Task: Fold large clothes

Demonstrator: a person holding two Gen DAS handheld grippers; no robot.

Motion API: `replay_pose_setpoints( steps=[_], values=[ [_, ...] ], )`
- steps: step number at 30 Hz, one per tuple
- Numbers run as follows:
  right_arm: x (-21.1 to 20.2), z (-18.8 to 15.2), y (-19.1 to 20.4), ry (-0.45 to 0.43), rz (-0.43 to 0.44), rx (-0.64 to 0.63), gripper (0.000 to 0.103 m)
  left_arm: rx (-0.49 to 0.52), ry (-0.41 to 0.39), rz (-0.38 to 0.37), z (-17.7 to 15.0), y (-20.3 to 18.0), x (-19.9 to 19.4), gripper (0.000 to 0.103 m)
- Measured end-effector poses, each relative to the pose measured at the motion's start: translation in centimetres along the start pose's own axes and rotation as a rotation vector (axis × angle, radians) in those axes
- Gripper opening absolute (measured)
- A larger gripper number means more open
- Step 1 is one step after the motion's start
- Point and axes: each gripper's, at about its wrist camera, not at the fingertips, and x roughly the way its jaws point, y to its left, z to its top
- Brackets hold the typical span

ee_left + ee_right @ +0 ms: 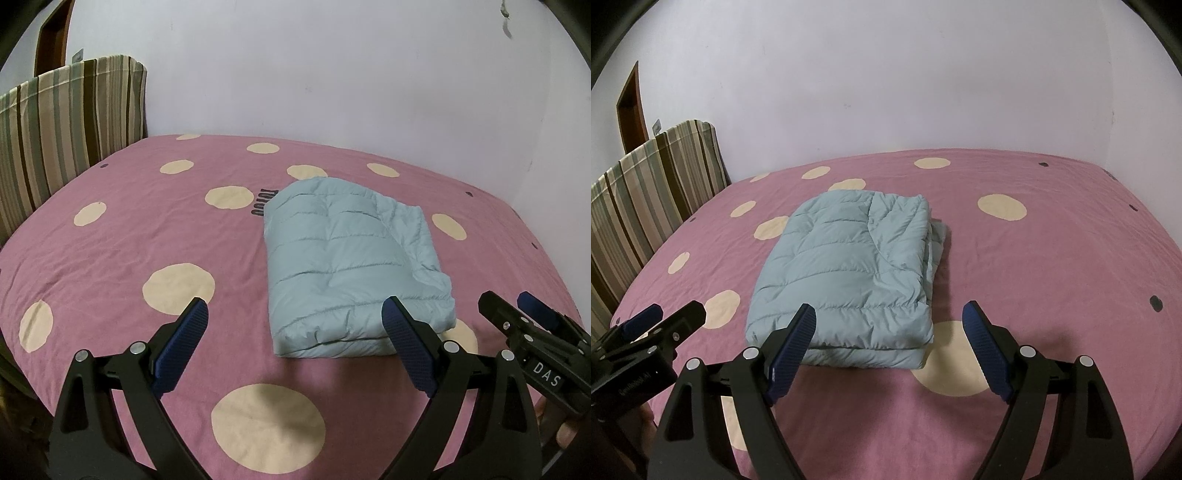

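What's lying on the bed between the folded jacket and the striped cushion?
Only bare pink sheet with cream dots lies between the folded jacket and striped cushion, in both wrist views.

A bed with a pink, cream-dotted sheet stands against a plain pale wall. A striped headboard rises at left, beside a brown door.

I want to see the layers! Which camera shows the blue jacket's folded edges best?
The right wrist view: the folded jacket shows stacked layers along its right side and front edge. In the left wrist view, a hand-held gripper finger covers part of the jacket's front.
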Motion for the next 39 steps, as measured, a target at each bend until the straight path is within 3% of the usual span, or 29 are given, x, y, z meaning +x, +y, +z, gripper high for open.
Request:
replay_pose_setpoints(
  steps=[24, 27, 33, 39],
  values=[
    [0.1, 0.1, 0.0, 0.012, 0.007, -0.006, 0.080, 0.029, -0.018, 0.024, 0.1, -0.5, -0.3, 0.095],
    [0.3, 0.2, -0.2, 0.017, 0.010, -0.007, 0.080, 0.029, -0.013, 0.029, 0.1, -0.6, -0.1, 0.101],
    [0.7, 0.2, -0.4, 0.023, 0.021, -0.004, 0.080, 0.031, -0.022, 0.021, 0.0, -0.7, 0.3, 0.101],
    [1.4, 0.3, -1.3, 0.023, 0.017, -0.002, 0.080, 0.009, -0.001, 0.073, 0.3, 0.7, 2.0, 0.101]
  ],
)
